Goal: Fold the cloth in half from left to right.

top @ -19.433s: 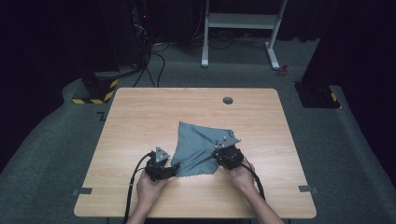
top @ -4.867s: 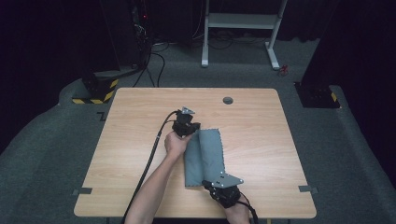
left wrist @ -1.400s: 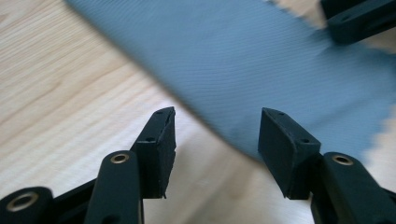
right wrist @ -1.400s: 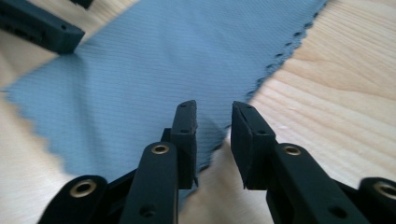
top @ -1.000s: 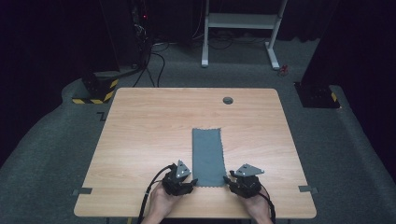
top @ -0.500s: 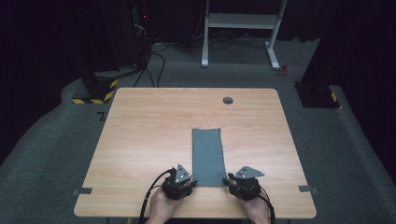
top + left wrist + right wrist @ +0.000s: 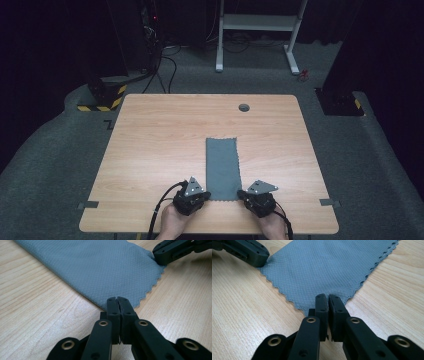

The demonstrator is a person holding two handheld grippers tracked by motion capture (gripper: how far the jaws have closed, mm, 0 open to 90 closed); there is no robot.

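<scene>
Closest to the person, at the table's point(image 7: 150, 130) near edge, the left gripper point(image 7: 117, 300) and right gripper point(image 7: 325, 297) have just been closing and now each pinches one near corner of a grey cloth point(image 7: 222, 167). Their jaws are pressed together on the scalloped hem. Beyond them the cloth lies flat as a narrow folded strip running away toward the table's middle. To fold it well, the next move likely calls for lifting both corners evenly, keeping the hem taut between the grippers, and carrying it straight over to meet the far edge squarely. Farther off sits a small round grommet point(image 7: 244, 107).
</scene>
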